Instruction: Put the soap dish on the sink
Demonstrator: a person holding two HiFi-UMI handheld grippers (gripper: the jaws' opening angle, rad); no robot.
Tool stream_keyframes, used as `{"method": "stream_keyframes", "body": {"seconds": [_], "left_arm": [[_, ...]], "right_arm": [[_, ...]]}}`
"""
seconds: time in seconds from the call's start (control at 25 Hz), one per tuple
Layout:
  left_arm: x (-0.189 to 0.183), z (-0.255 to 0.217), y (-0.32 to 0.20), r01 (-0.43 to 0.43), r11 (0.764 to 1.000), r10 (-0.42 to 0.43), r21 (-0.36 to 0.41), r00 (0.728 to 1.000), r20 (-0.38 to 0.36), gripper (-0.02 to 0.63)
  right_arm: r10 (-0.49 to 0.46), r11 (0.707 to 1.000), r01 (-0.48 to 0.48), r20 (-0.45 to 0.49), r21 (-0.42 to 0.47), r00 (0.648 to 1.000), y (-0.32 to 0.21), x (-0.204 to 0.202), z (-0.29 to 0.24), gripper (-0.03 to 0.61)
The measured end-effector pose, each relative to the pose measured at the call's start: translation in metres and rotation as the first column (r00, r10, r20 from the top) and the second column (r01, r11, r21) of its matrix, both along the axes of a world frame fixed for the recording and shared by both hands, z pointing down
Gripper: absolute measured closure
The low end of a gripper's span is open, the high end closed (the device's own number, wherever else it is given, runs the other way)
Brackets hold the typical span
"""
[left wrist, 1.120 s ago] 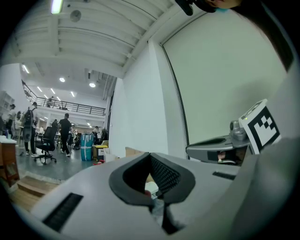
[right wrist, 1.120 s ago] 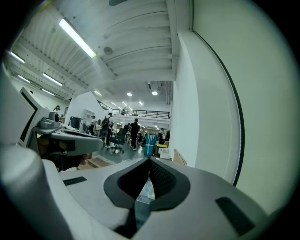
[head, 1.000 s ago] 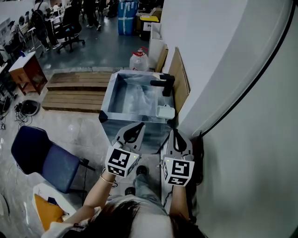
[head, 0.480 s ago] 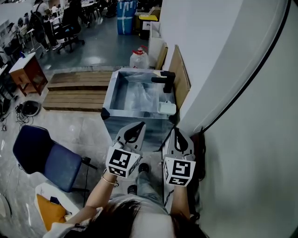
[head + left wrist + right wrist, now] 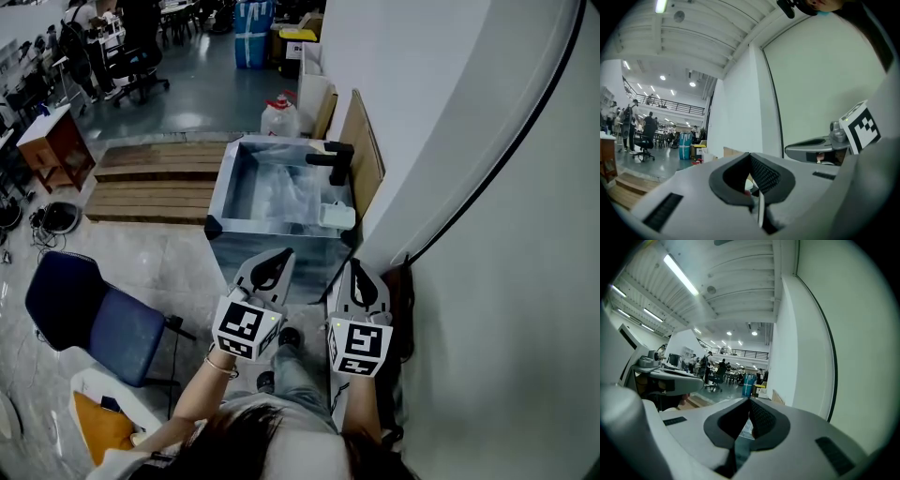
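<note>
Barely shifted, left tongs (image 5: pixel 278 260) and right tongs (image 5: pixel 355 272) hover level, closed empty (soap dish (image 5: pixel 337 217) on sink (image 5: pixel 217 202)).

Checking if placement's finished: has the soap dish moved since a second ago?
No. The soap dish keeps its spot on the sink rim near the faucet.

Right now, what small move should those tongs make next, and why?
Probably just draw back: the white soap dish already sits on the right rim of the sink, and the left tongs and right tongs are shut, empty, short of it.
</note>
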State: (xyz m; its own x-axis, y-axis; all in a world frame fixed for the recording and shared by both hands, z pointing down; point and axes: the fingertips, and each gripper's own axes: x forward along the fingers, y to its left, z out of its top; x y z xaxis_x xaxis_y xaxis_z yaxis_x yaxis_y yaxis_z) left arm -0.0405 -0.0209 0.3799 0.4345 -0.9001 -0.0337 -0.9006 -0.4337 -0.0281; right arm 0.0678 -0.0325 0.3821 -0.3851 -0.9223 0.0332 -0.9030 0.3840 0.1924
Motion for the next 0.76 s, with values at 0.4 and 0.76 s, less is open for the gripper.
{"method": "stream_keyframes", "body": {"seconds": [0.4,0.76], "left_arm": [[-0.0018,-0.0014,0.0038,-0.005,1.000,0.005,0.005,1.000,-0.006,0.606],[0.0039,-0.0024,0.0020,-0.020,1.000,0.020,-0.001,1.000,0.001,0.606]], "right_arm": [[0.012,1.000,-0.012,-0.038,0.007,0.999,0.0027,-0.0033,0.0013,0.554],[0.008,1.000,-0.008,-0.032,0.008,0.999,0.0003,-0.0034,-0.0022,0.554]]}}
